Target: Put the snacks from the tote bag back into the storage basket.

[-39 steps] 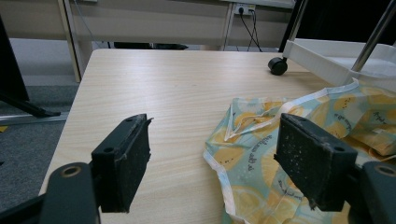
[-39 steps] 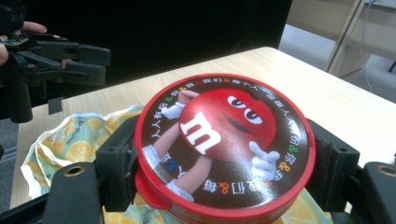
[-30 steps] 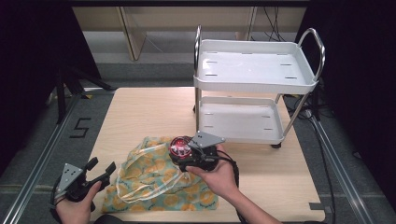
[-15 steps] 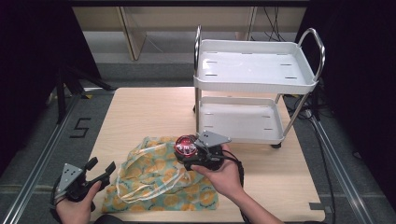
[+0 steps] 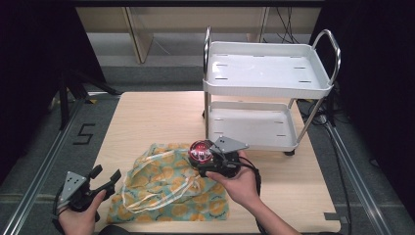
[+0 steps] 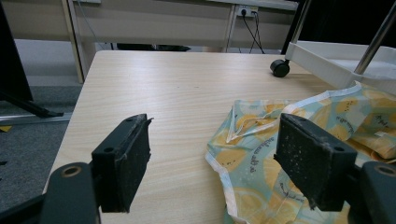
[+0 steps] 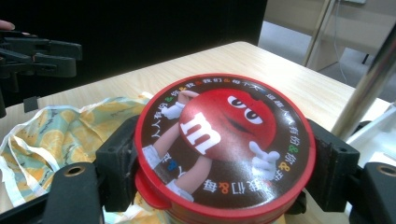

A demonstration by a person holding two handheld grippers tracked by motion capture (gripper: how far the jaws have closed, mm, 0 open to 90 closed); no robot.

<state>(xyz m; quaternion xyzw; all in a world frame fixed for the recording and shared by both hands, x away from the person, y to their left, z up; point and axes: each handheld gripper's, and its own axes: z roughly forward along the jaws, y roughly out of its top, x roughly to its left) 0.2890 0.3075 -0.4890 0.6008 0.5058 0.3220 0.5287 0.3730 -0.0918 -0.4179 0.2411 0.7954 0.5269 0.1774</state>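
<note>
Cart (image 5: 266,78): white two-shelf trolley on the far right of the surface (image 5: 151,122); both trays bare in the high view, with only slots showing in them.
Tin (image 5: 201,152): round red tin with a red candy character and a ring of coloured lettering on its lid (image 7: 224,140); lid on, so its contents cannot be told.
Tin location: held above the right edge of the cloth, just in front of the cart's lower shelf.
Cloth (image 5: 169,183): pale green fabric with an orange-slice print and white trim, lying crumpled on the near part of the surface.
Right tongs (image 5: 215,159): closed on the tin, one black jaw pressed against each side of it, as the right gripper view shows.
Left tongs (image 5: 100,178): jaws spread wide with nothing between them, held near the front left corner of the surface, just left of the cloth; the left gripper view shows bare wood and the cloth's edge (image 6: 261,154) beyond the jaws.
Change since earlier: the right tongs and tin have moved a little to the right and toward the cart; the left tongs and the cloth are as they were.
</note>
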